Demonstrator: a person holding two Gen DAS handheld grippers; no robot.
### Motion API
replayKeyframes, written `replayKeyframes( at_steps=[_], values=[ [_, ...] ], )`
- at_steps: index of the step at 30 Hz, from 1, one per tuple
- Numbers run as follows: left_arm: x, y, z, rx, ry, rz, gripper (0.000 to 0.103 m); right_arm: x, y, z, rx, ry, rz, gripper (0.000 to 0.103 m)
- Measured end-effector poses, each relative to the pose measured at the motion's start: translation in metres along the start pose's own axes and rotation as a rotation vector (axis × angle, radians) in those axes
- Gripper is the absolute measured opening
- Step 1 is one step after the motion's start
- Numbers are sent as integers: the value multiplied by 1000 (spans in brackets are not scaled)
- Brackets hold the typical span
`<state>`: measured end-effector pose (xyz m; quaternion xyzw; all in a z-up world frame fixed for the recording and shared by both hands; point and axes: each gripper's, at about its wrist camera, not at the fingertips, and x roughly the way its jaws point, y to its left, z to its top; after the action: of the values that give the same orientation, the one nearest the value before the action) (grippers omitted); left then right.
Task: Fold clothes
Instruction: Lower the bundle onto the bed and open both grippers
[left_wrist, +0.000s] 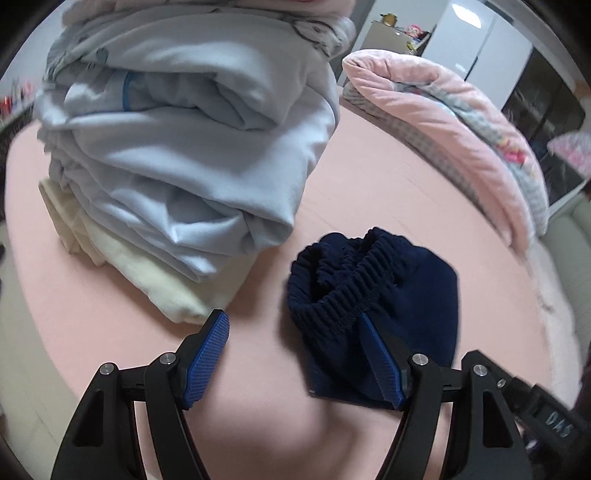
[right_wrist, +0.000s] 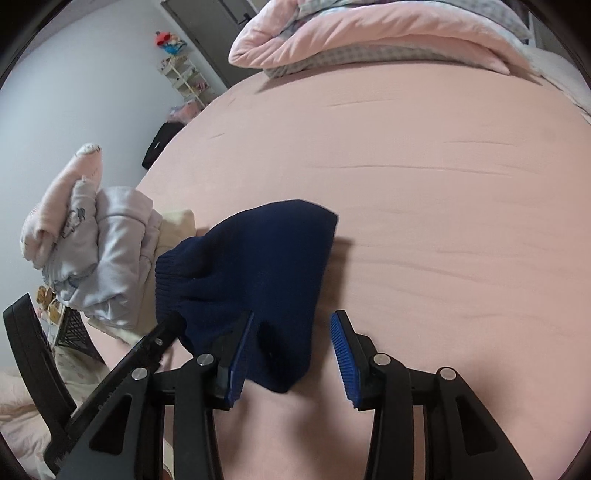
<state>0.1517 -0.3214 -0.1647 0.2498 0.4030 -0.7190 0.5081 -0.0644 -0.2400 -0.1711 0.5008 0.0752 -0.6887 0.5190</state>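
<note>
A folded navy garment (left_wrist: 384, 295) with a gathered elastic waistband lies on the pink bed sheet (left_wrist: 369, 184). My left gripper (left_wrist: 291, 315) is open wide; its right pad rests over the garment's near edge and its left pad hangs above bare sheet. In the right wrist view the navy garment (right_wrist: 258, 258) lies under the left pad of my right gripper (right_wrist: 293, 314). That gripper's jaws are partly apart and still widening. A corner of the cloth sits between them, the right pad is clear of it, and nothing is pinched.
A stack of folded light-blue and cream clothes (left_wrist: 184, 166) stands just left of the navy garment, also seen as the stack (right_wrist: 107, 258). A rolled pink quilt (left_wrist: 443, 122) lies along the far side of the bed. Shelves (right_wrist: 184, 77) stand by the wall.
</note>
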Motion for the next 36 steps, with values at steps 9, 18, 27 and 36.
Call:
replayKeyframes(
  at_steps=[9, 18, 27, 36],
  values=[
    [-12, -9, -5, -80, 25, -62, 71, -24, -3, -4, 8, -22, 15, 56],
    [-19, -16, -3, -54, 41, -79, 71, -28, 20, -18, -84, -8, 18, 56],
    [-51, -19, -3, 18, 12, -94, 71, -58, 53, -29, -220, -59, -38, 61],
    [-91, -14, -4, 116, -30, -50, 72, -92, 78, -36, -297, -88, -68, 63]
  ],
)
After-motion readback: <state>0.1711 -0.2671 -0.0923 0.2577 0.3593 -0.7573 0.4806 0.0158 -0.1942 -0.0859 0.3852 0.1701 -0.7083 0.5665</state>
